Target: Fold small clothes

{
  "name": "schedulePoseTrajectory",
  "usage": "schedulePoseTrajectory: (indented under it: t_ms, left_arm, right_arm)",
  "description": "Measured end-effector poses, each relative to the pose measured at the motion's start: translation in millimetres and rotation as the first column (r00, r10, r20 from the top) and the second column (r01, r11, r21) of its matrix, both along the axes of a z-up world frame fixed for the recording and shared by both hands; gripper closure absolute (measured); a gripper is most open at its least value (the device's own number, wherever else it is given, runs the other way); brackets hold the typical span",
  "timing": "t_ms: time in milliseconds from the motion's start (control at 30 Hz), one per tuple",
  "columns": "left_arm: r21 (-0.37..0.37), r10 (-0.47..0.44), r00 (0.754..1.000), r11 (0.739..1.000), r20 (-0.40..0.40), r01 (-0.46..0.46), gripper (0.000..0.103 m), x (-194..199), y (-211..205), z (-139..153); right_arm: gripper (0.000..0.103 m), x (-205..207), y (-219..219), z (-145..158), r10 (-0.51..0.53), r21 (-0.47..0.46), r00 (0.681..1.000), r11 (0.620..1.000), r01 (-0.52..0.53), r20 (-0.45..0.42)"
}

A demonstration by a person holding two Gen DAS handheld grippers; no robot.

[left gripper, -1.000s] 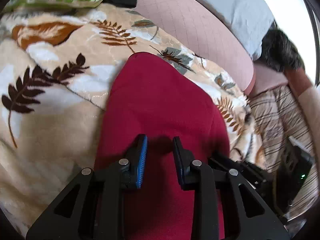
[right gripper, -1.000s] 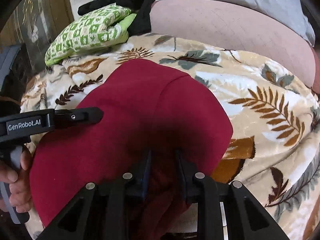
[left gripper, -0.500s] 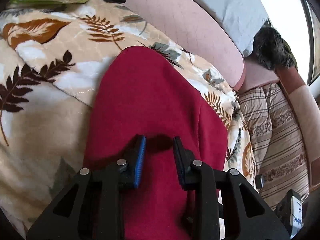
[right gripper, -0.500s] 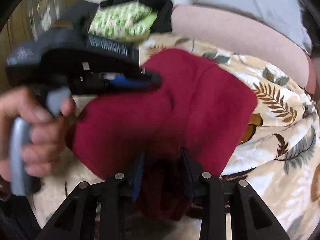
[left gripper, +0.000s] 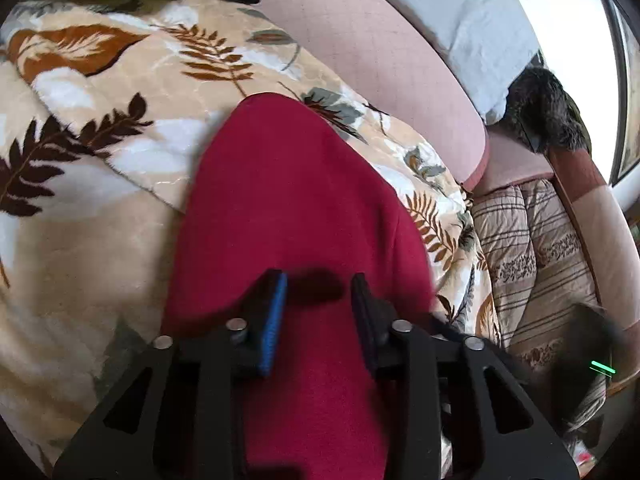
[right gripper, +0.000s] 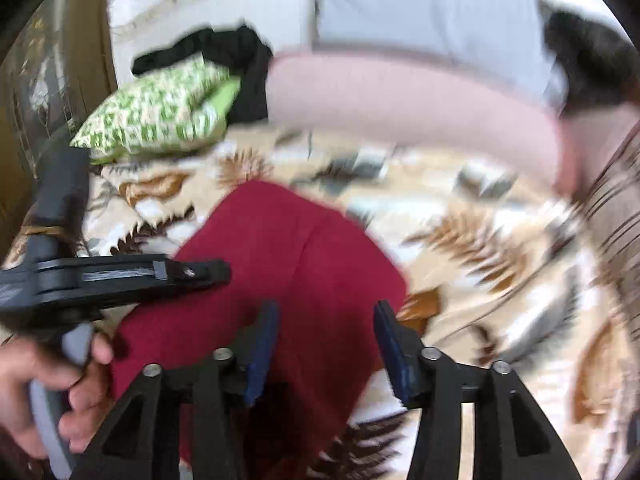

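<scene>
A dark red garment [left gripper: 288,200] lies folded on the leaf-print blanket, with a fold line down its middle in the right wrist view [right gripper: 288,248]. My left gripper [left gripper: 320,292] hovers over its near part. Its jaws are opening and only cloth surface and shadow lie between the pads. My right gripper [right gripper: 326,320] is over the garment's near right edge. Its jaws are also opening, and the pads stand clear of the cloth below them. In the blurred right wrist view, the left gripper [right gripper: 192,272] shows side-on at the left, held by a hand [right gripper: 60,380].
The blanket [left gripper: 80,160] covers a sofa. A green patterned pillow [right gripper: 160,112] and a black garment [right gripper: 224,48] lie at the back left. A pink bolster [left gripper: 380,60] and a grey pillow [left gripper: 440,12] run along the back. A striped quilt [left gripper: 532,240] lies to the right.
The right gripper's jaws have spread and let go of the red fold they pinched, and its view has swung. The left jaws have widened a little over the cloth.
</scene>
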State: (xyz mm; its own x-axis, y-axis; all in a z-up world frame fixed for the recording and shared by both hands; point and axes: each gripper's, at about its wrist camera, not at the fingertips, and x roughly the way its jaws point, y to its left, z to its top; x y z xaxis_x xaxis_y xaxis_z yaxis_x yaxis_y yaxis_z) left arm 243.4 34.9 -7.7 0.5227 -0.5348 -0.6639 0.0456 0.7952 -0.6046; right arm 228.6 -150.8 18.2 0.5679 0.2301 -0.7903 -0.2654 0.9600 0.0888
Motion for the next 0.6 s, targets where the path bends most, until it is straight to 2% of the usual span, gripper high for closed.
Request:
schedulePoseTrajectory:
  t_ms: [33, 67, 100, 133, 167, 200, 267, 367, 400, 467, 500, 533, 600]
  left_arm:
    - [0.007, -0.010, 1.000, 1.000, 0.010, 0.010, 0.059, -0.1, -2.1, 0.2]
    - [0.018, -0.018, 0.999, 1.000, 0.032, 0.017, 0.056, -1.4, -4.4, 1.8]
    - [0.017, -0.037, 0.998, 0.999, 0.048, 0.036, 0.044, -2.1, -8.1, 3.1]
    - [0.010, -0.052, 0.996, 0.999, 0.067, 0.051, 0.032, -3.1, -11.5, 4.9]
    - [0.010, -0.059, 0.995, 0.998, 0.082, 0.058, 0.028, -4.1, -13.8, 6.3]
    - [0.019, -0.063, 0.994, 0.998, 0.091, 0.061, 0.024, -4.9, -16.4, 6.9]
    - [0.038, -0.058, 0.994, 0.998, 0.097, 0.055, 0.024, -4.8, -18.8, 7.0]
    - [-0.016, -0.042, 0.994, 0.999, 0.103, 0.044, 0.024, -7.1, -10.0, 8.3]
    - [-0.024, -0.038, 0.994, 0.999, 0.099, 0.041, 0.024, -9.6, -7.7, 10.5]
    - [-0.005, -0.030, 0.995, 1.000, 0.090, 0.031, 0.024, -22.1, -2.9, 19.2]
    - [0.032, -0.032, 0.994, 0.999, 0.101, 0.028, 0.024, -32.3, -2.3, 25.2]
    - [0.100, -0.036, 0.991, 0.995, 0.127, 0.024, 0.024, -47.7, -3.4, 33.4]
    - [0.236, -0.055, 0.983, 0.972, 0.174, 0.012, 0.024, -75.1, -9.2, 46.1]
  right_arm:
    - [0.049, 11.8, -3.8, -21.2, 0.001, 0.027, 0.997, 1.000, 0.001, -0.072]
    - [0.044, 15.4, -10.4, -25.7, -0.012, 0.076, 0.998, 0.997, 0.017, -0.066]
    - [0.042, 18.5, -16.0, -24.5, -0.032, 0.106, 0.997, 0.994, 0.040, -0.073]
    - [0.042, 21.0, -17.1, -21.7, -0.040, 0.100, 0.995, 0.994, 0.050, -0.092]
    - [0.042, 19.1, -15.4, -15.9, -0.047, 0.071, 0.995, 0.996, 0.053, -0.089]
    - [0.042, 12.5, -12.6, -5.7, -0.054, 0.023, 0.997, 0.998, 0.055, -0.050]
    - [0.042, -4.0, -12.8, 9.9, -0.052, -0.032, 0.998, 0.998, 0.054, 0.042]
    - [0.042, -43.0, -17.6, 38.5, -0.075, -0.039, 0.982, 0.996, 0.083, 0.172]
    - [0.041, -62.3, -17.9, 45.2, -0.094, -0.038, 0.974, 0.994, 0.103, 0.205]
    - [0.041, -85.7, -17.6, 50.2, -0.126, -0.049, 0.968, 0.989, 0.140, 0.217]
    - [0.041, -100.1, -17.1, 49.8, -0.141, -0.054, 0.968, 0.986, 0.155, 0.207]
    - [0.041, -110.5, -16.5, 48.1, -0.150, -0.049, 0.969, 0.985, 0.163, 0.196]
    - [0.041, -139.1, -13.6, 43.7, -0.155, -0.006, 0.976, 0.987, 0.158, 0.155]
